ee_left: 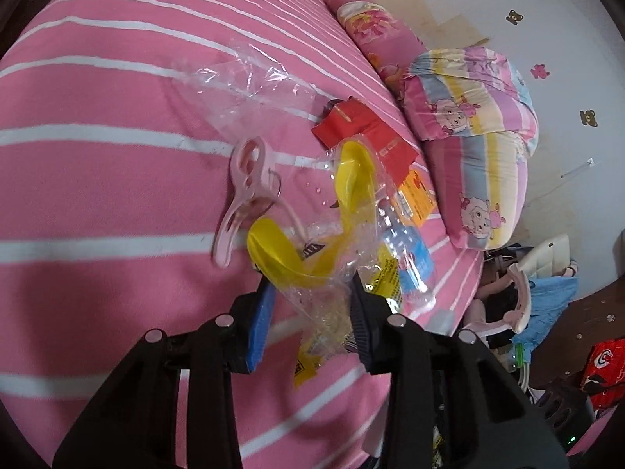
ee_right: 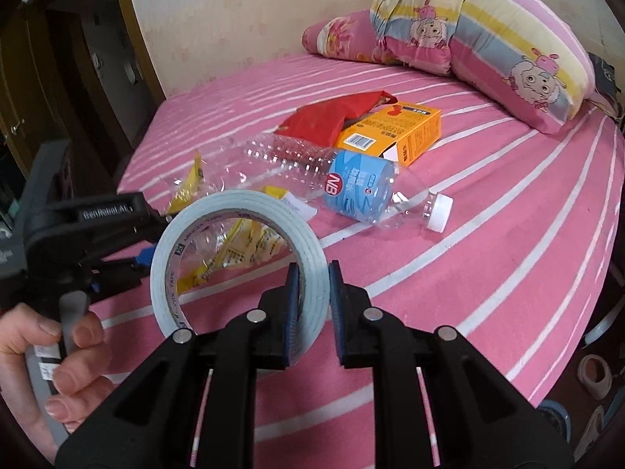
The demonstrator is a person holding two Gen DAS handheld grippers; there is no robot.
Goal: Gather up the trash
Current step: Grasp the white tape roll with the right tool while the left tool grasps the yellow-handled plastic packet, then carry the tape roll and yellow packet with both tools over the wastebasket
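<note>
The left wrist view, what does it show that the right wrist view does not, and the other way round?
Only the left wrist view shows the pink clothes peg, the yellow plastic pieces in a clear bag, and the left gripper open around that bag.

Only the right wrist view shows the tape roll clamped in the right gripper, and the bottle's white cap.

Both show the plastic bottle, the orange box, the red wrapper, the cartoon quilt and the pink striped sheet.
</note>
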